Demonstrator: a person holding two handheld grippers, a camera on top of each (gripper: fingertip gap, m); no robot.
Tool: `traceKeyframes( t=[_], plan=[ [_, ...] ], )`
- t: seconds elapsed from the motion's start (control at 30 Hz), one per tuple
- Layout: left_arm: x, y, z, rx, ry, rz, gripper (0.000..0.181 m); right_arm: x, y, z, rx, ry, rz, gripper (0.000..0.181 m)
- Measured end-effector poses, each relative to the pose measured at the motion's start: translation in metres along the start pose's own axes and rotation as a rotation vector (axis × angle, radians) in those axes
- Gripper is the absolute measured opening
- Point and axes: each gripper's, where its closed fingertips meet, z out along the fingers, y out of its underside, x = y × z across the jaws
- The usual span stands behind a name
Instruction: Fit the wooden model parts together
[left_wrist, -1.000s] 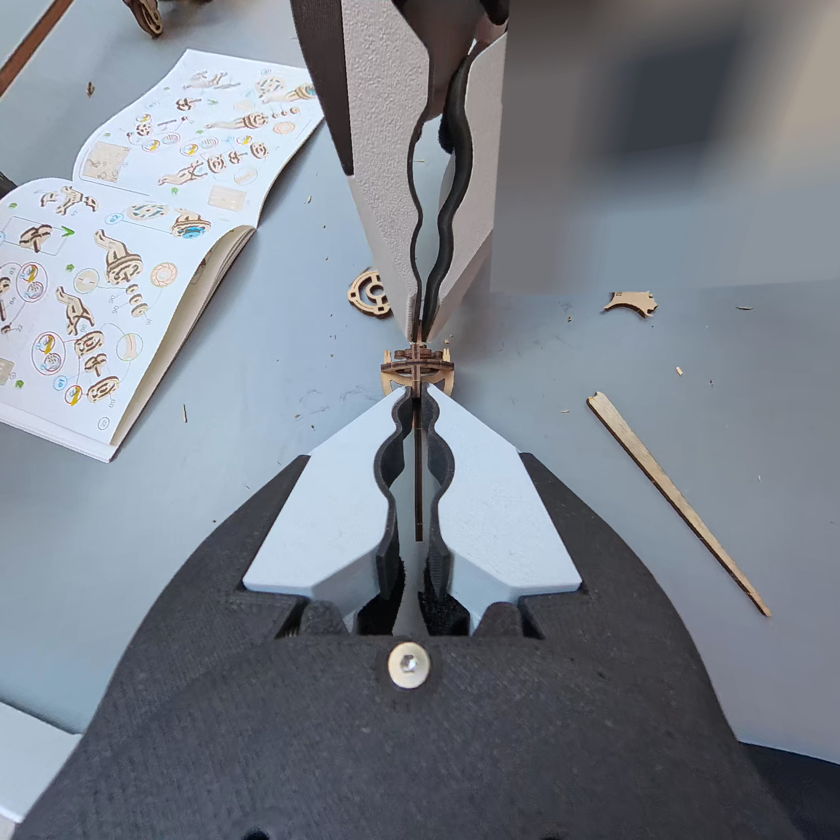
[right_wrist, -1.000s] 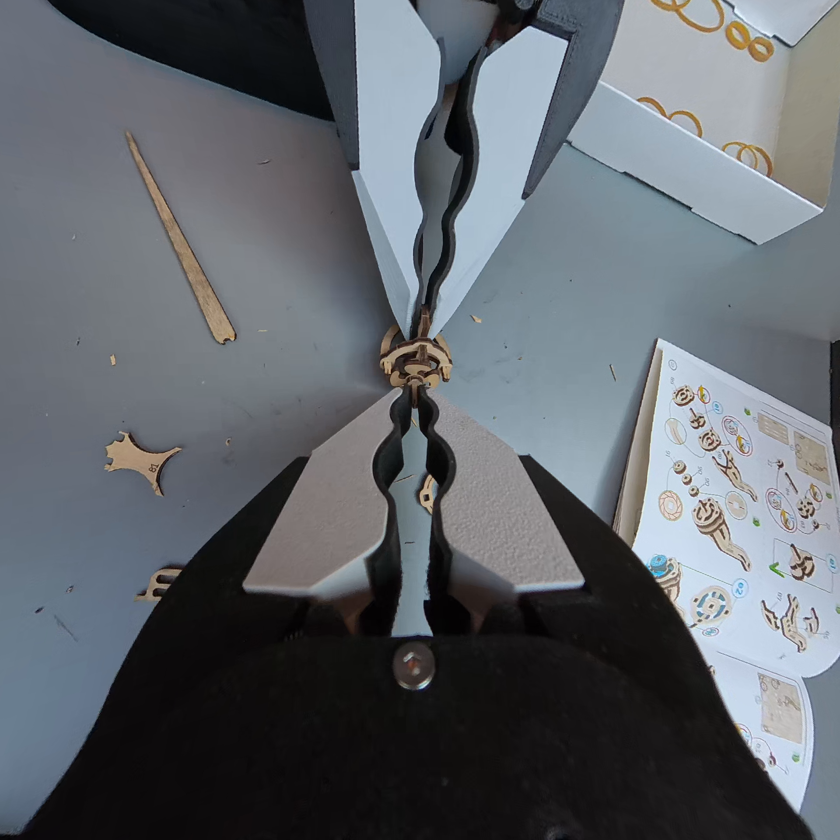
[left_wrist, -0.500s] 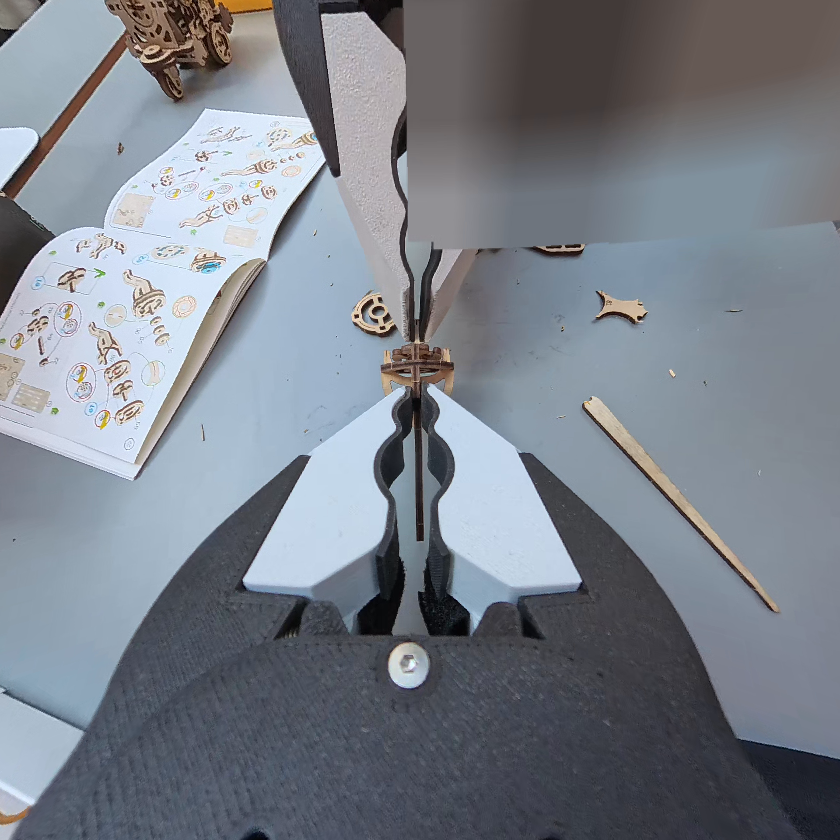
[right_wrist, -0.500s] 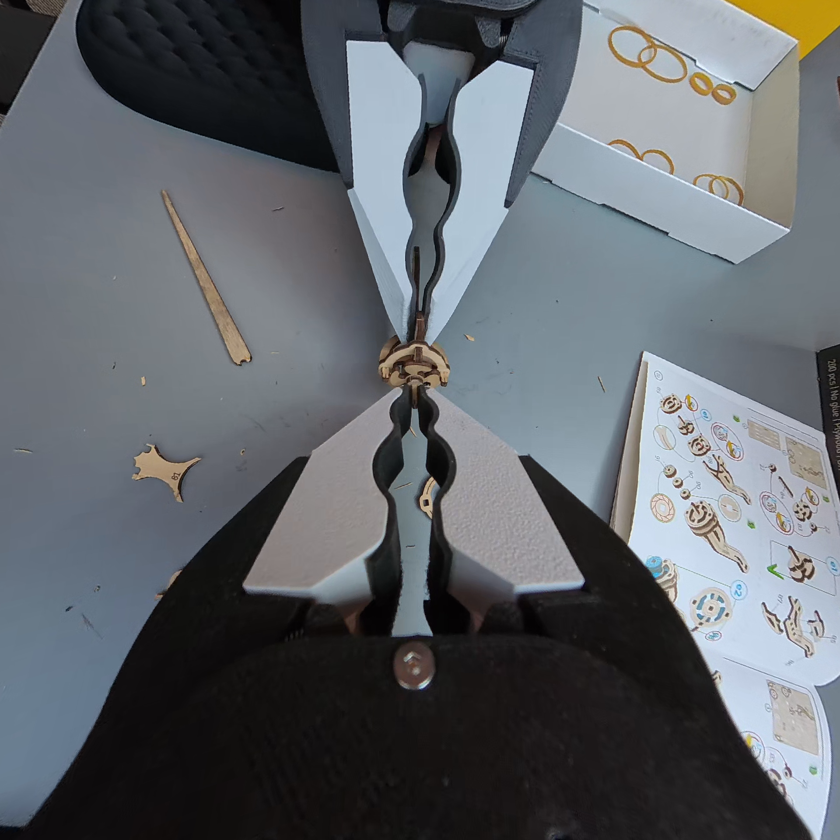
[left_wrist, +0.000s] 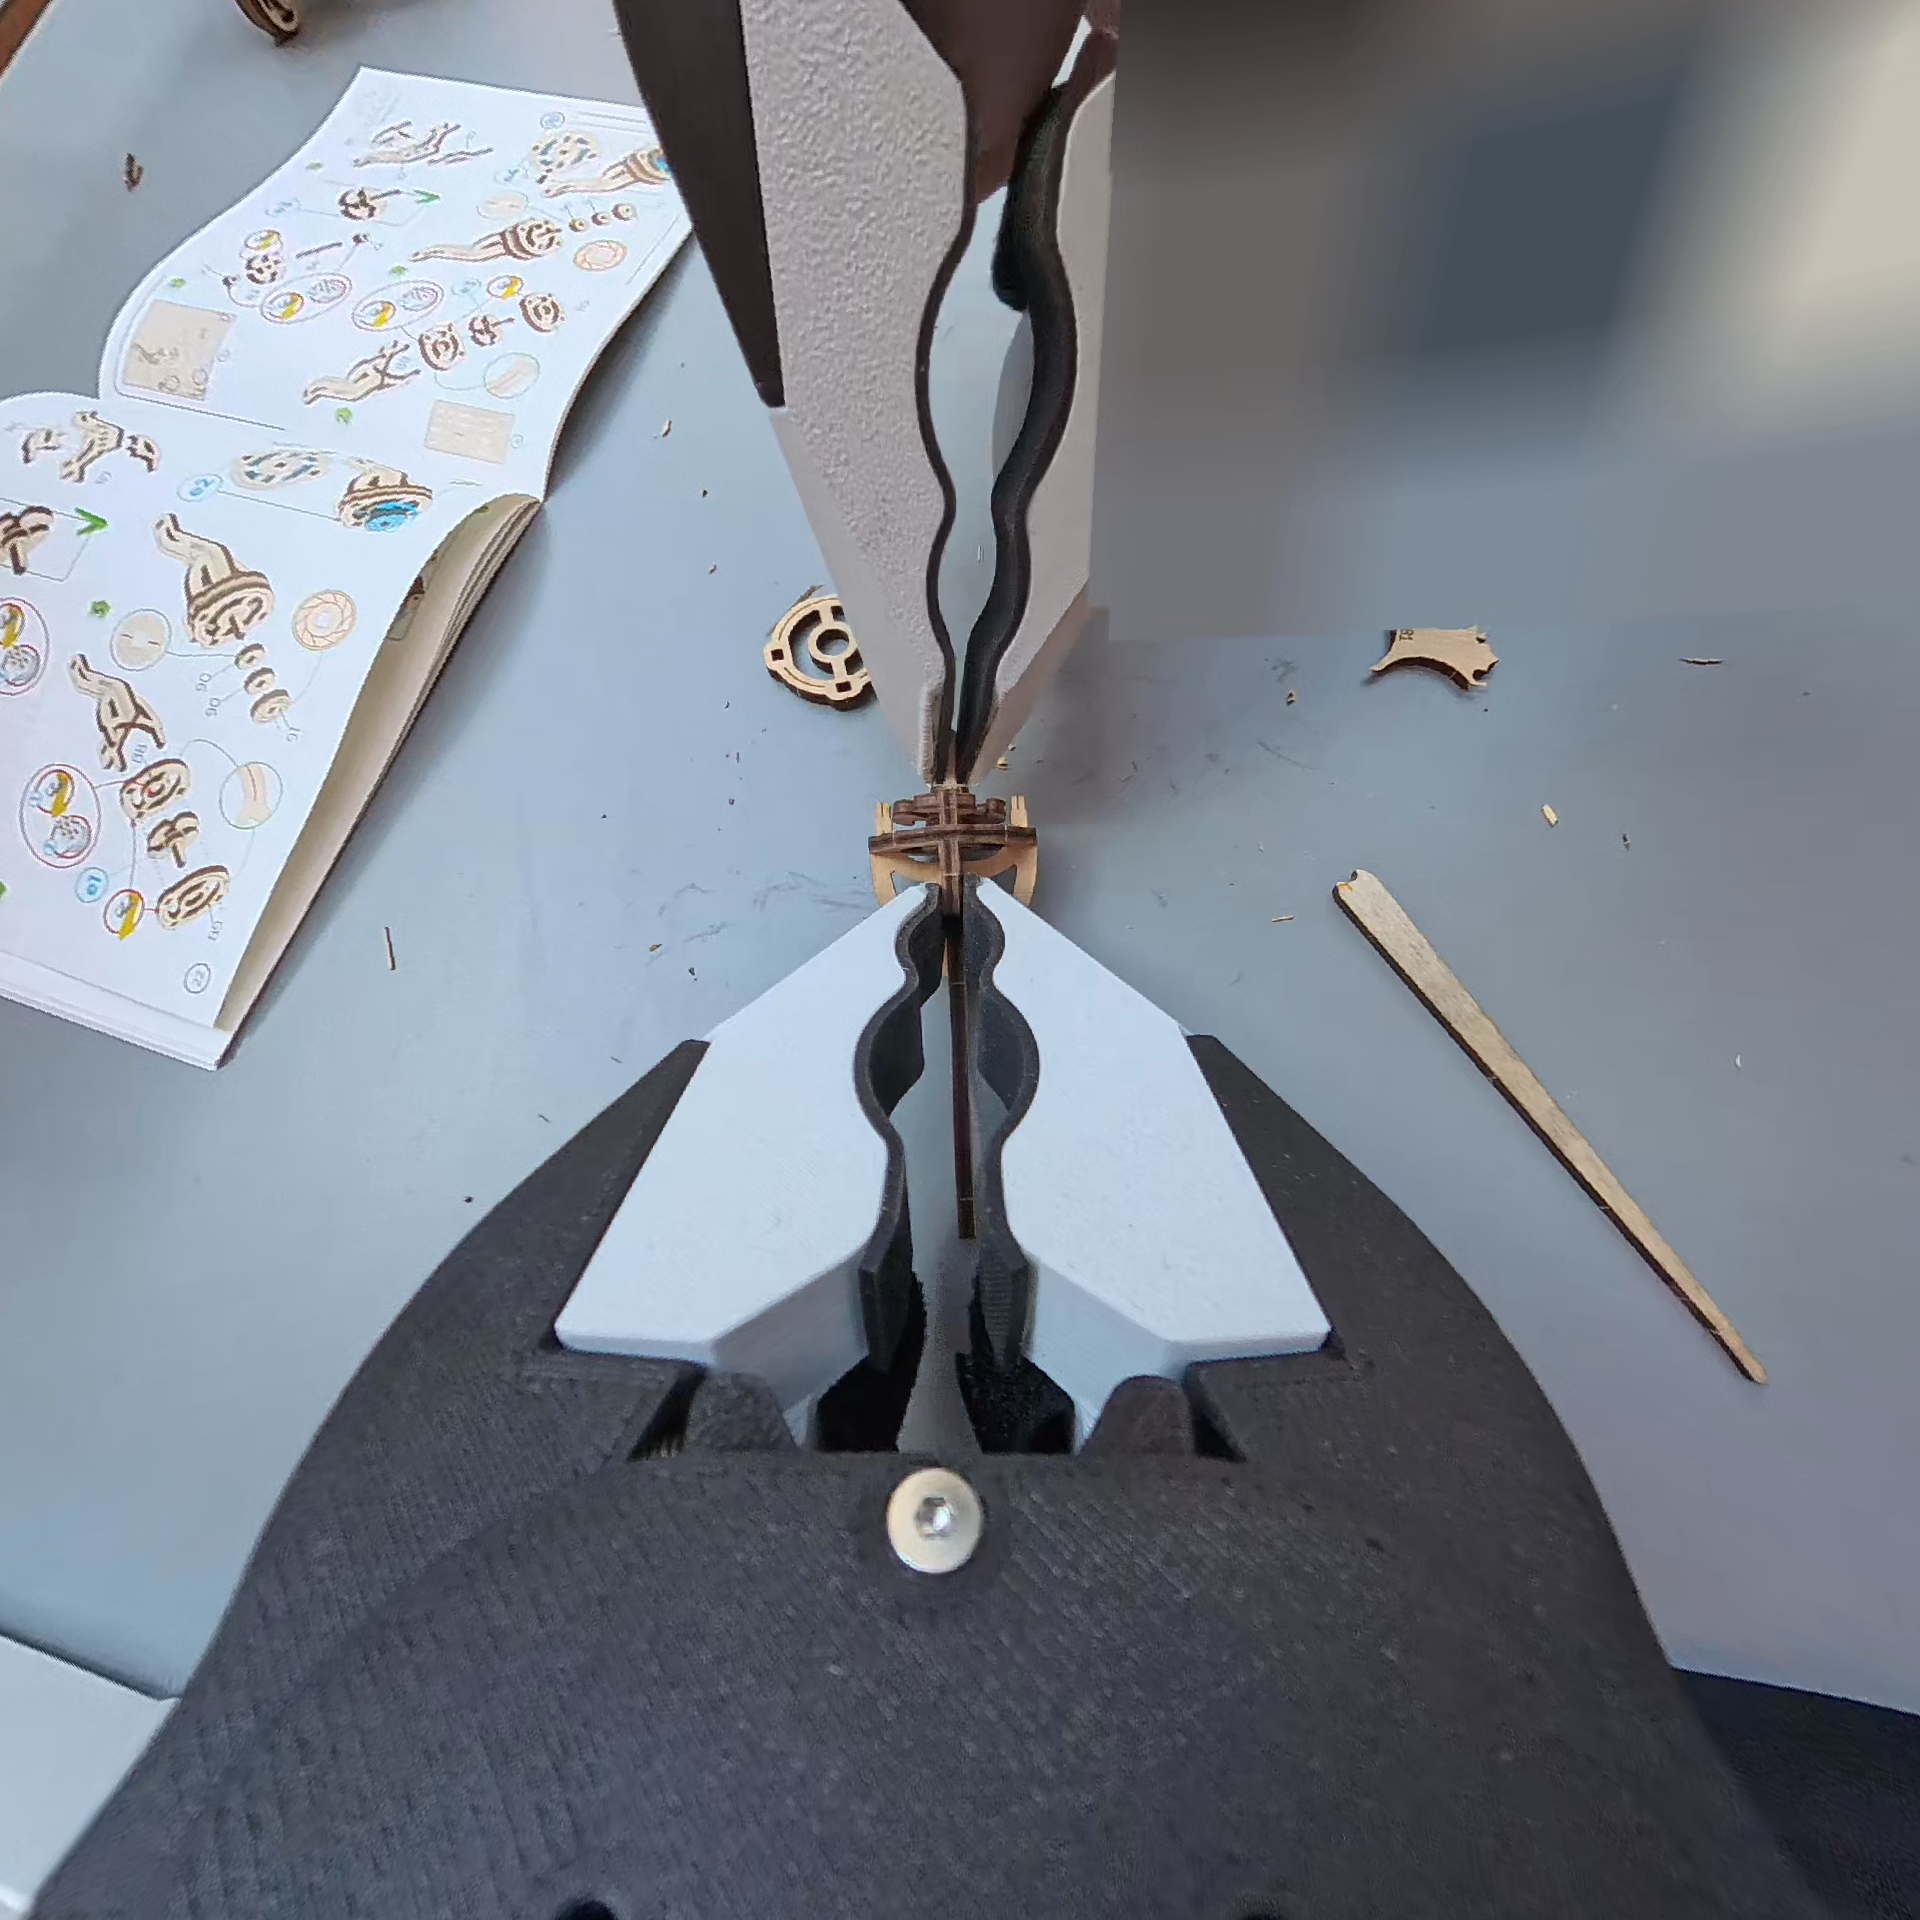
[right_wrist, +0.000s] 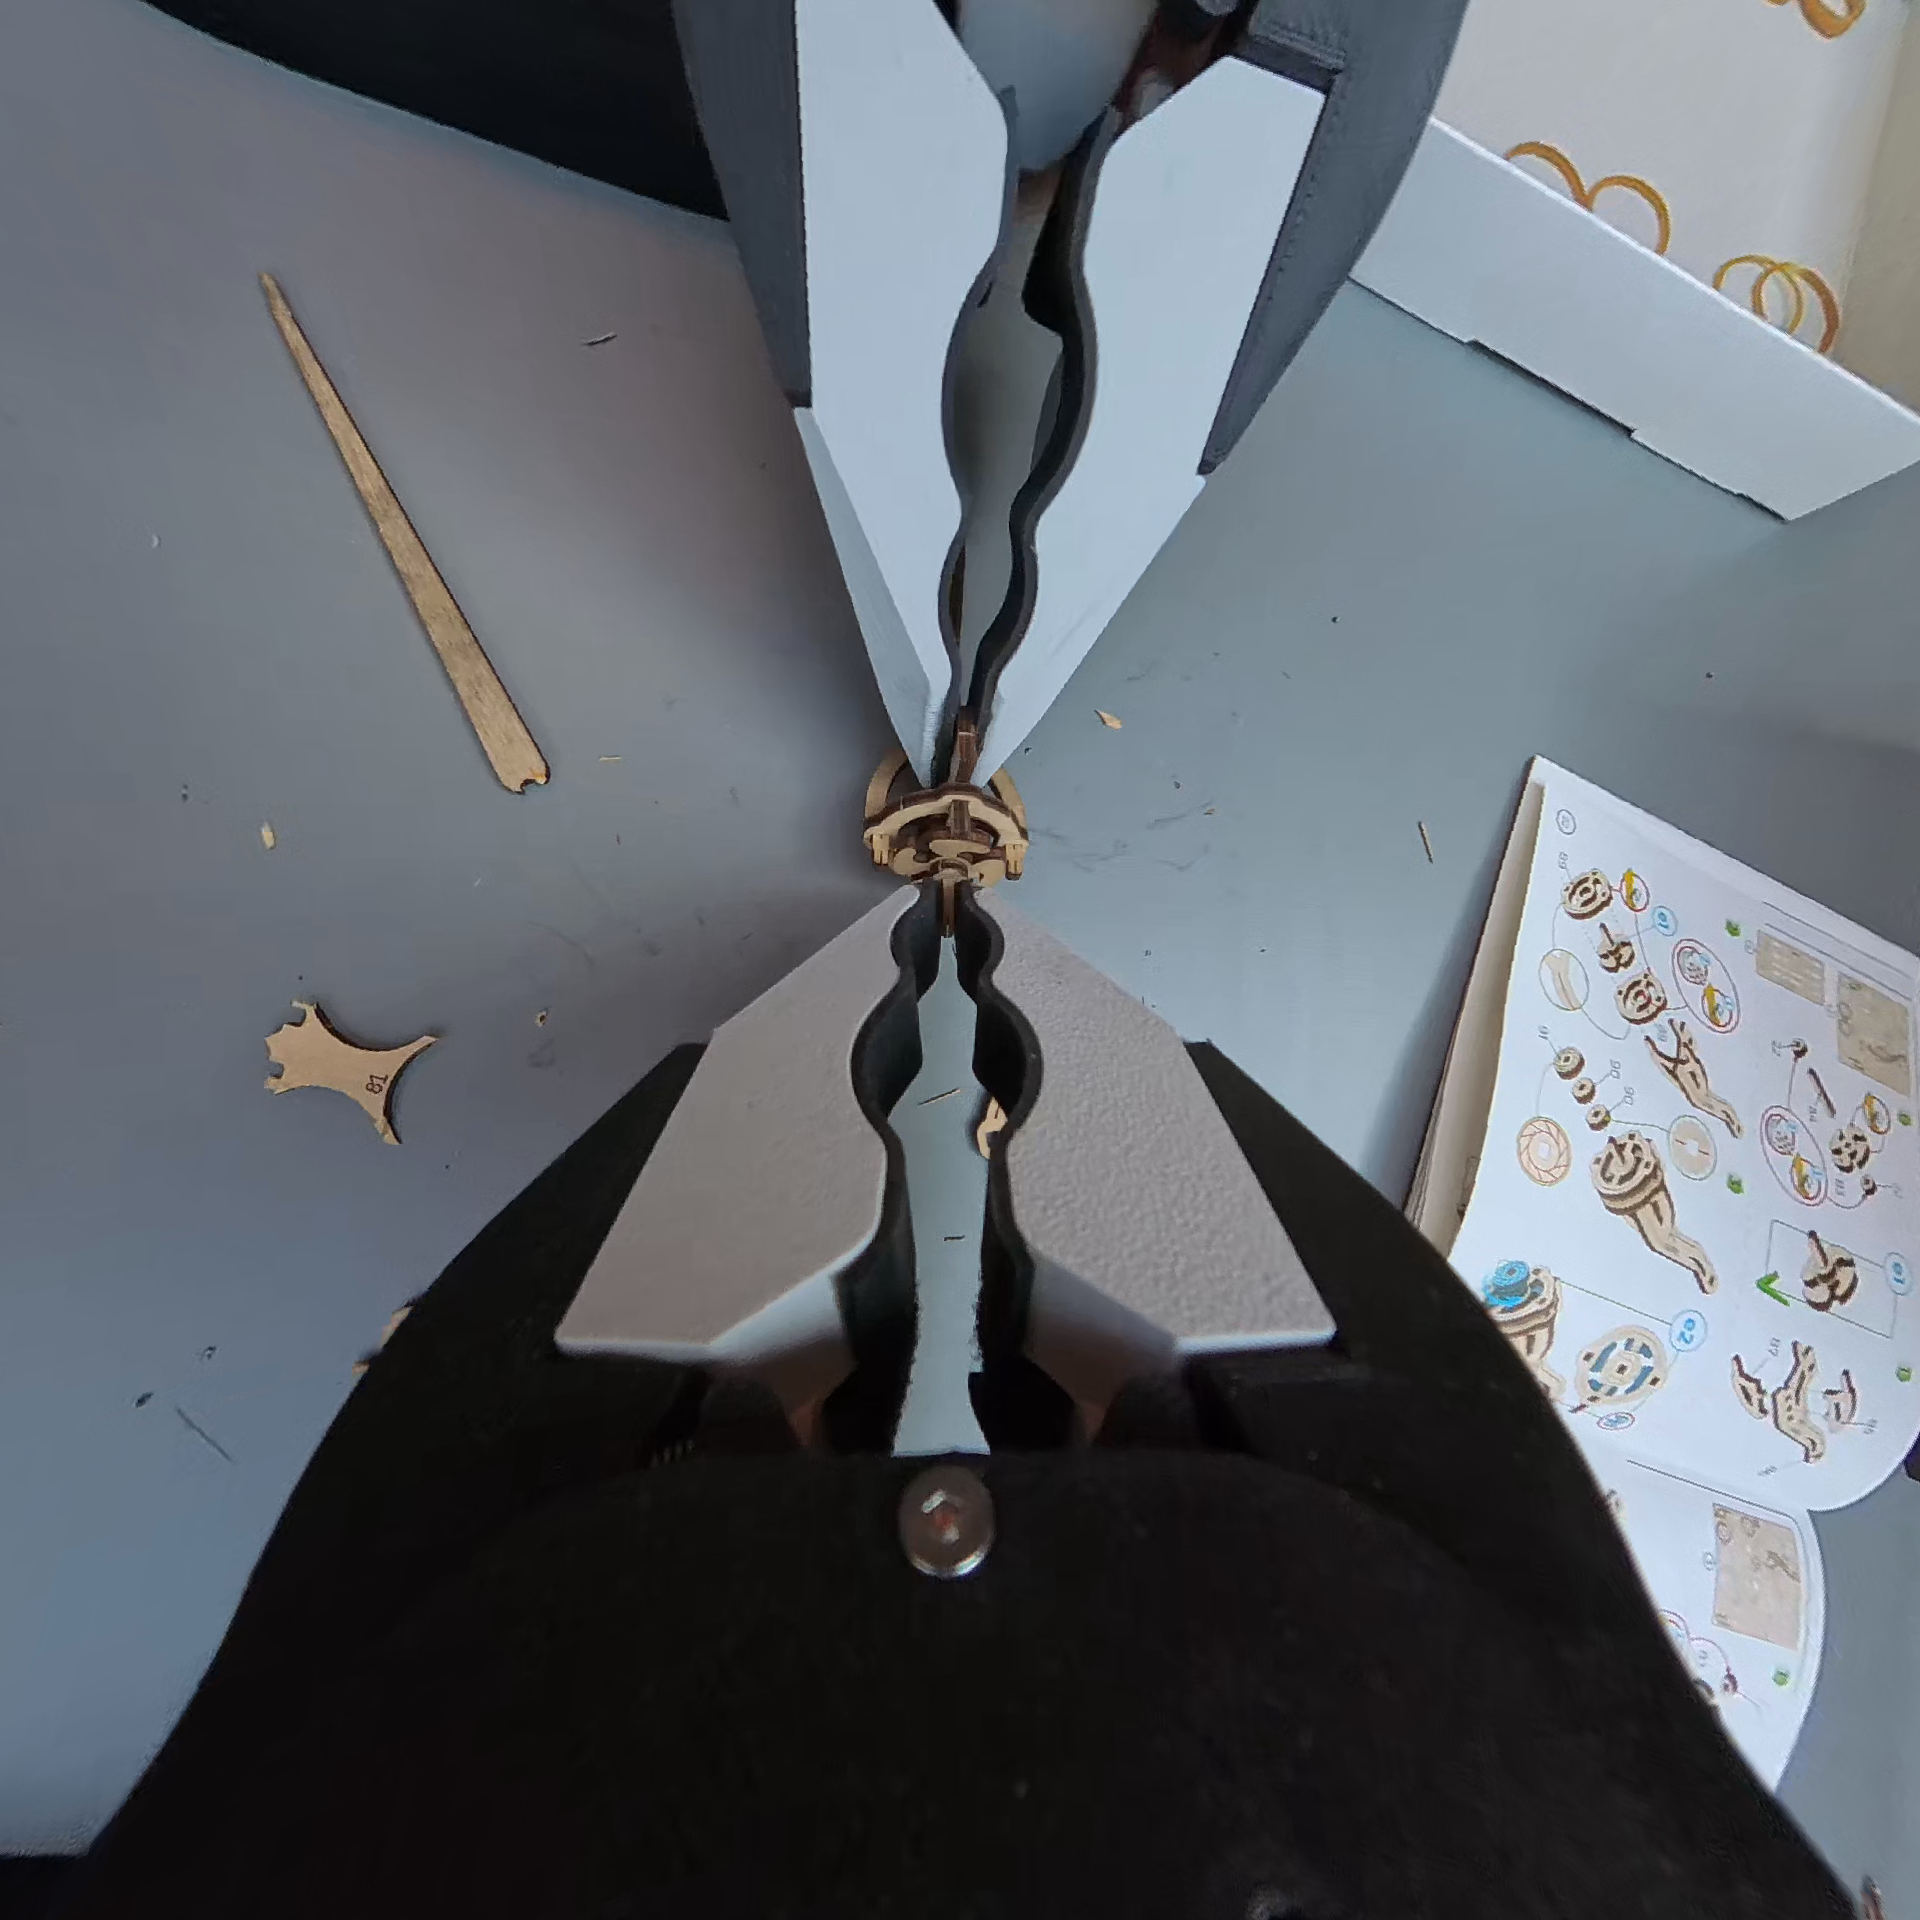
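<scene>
A small round wooden assembly (left_wrist: 951, 842) hangs above the grey table (left_wrist: 623, 1091), pinched between both grippers, which meet tip to tip. My left gripper (left_wrist: 951, 904) is shut on a thin wooden part of it, seen edge-on and running back between the fingers. My right gripper (left_wrist: 951, 764) comes from the far side and is shut on the opposite end. In the right wrist view the assembly (right_wrist: 943, 831) sits between my right gripper (right_wrist: 943, 914) below and the left gripper (right_wrist: 961, 743) above.
An open instruction booklet (left_wrist: 260, 540) lies left, shown right in the right wrist view (right_wrist: 1683, 1143). A wooden ring part (left_wrist: 821, 655), a pointed wooden stick (left_wrist: 1538, 1112) and a wood scrap (left_wrist: 1439, 655) lie on the table. A white box (right_wrist: 1621, 343) stands beyond. Both grippers' tips are close together, under 4 cm apart.
Both grippers stay shut on the assembly. The pair tilted up half a second ago and has come back down closer to the table. The assembly looks unchanged.
</scene>
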Motion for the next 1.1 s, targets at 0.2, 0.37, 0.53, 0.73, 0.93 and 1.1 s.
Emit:
traceKeyframes(
  t=[0.2,0.37,0.53,0.73,0.93,1.1],
  plan=[
    [0.001,0.0,0.0,0.042,0.068,-0.05,0.001,-0.002,0.0,0.001,0.046,-0.019,-0.018,0.001],
    [0.002,0.0,0.0,0.042,0.069,-0.038,0.005,-0.002,0.0,0.003,0.038,-0.007,-0.026,0.001],
    [0.003,0.0,0.0,0.043,0.083,-0.043,0.008,-0.001,-0.001,0.003,0.046,-0.003,-0.028,0.001],
    [0.0,0.001,0.0,0.053,0.085,-0.067,0.002,0.0,-0.002,0.003,0.076,-0.006,-0.034,0.002],
    [0.0,0.001,0.0,0.054,0.08,-0.062,0.002,0.007,-0.001,-0.002,0.125,-0.005,0.017,0.013],
    [-0.003,0.001,0.0,0.053,0.064,-0.065,0.009,0.009,0.002,-0.013,0.178,-0.058,0.048,0.012]
  ],
)
